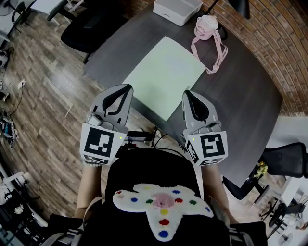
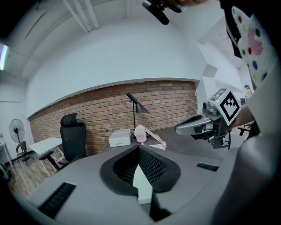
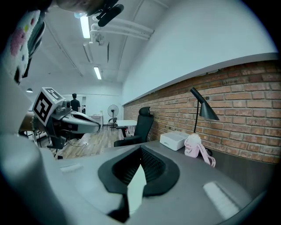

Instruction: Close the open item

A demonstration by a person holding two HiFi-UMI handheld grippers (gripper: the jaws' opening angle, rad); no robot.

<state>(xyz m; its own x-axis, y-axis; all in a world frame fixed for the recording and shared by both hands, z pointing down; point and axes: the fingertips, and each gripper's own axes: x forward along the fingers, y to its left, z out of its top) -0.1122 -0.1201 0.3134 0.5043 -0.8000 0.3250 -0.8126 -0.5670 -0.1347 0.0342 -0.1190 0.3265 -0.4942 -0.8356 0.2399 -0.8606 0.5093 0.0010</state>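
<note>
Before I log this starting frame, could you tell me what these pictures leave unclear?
White box, head view: cut off by the top edge, so it is unclear whether it is open.
Pink bottle, all views: too small to tell whether its cap is on.

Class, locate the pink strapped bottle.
Head view: the pink bottle stands far back on the table, right of the white box, beyond the green mat.

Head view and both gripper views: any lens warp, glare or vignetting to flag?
Head view: heavy fisheye, floorboards curve at the left; green mat evenly lit, no glare. Left gripper view: brick wall bows into an arc, corners black. Right gripper view: ceiling light blown out.
</note>
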